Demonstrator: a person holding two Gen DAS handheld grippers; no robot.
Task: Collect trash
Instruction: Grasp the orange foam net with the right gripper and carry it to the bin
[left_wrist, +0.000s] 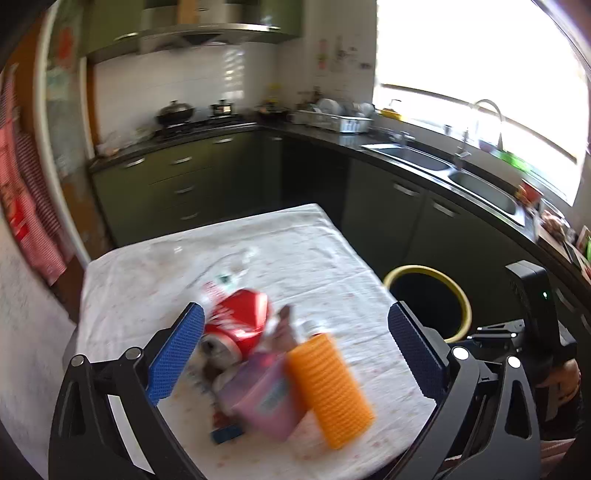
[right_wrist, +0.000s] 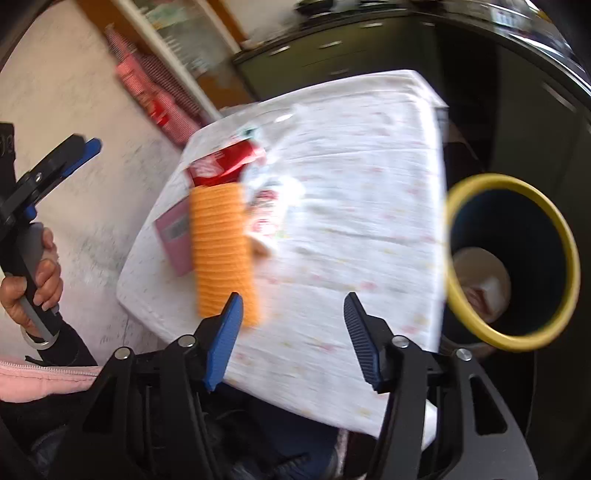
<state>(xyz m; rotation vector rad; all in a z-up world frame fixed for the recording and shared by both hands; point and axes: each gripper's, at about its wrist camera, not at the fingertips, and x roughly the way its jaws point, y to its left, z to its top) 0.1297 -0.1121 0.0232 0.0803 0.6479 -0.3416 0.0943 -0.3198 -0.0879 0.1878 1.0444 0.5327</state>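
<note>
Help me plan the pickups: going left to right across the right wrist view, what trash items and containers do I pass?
Pink box → orange ribbed roll → white-and-red wrapper → bare tablecloth → yellow-rimmed bin.

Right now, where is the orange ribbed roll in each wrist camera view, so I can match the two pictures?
Left wrist view: the orange ribbed roll lies low and centre-right on the white tablecloth, between the open fingers, beside the pink box.
Right wrist view: the roll runs top to bottom left of centre, above the left fingertip.
Shared landmark: the crushed red can, just beyond the roll in both.
</note>
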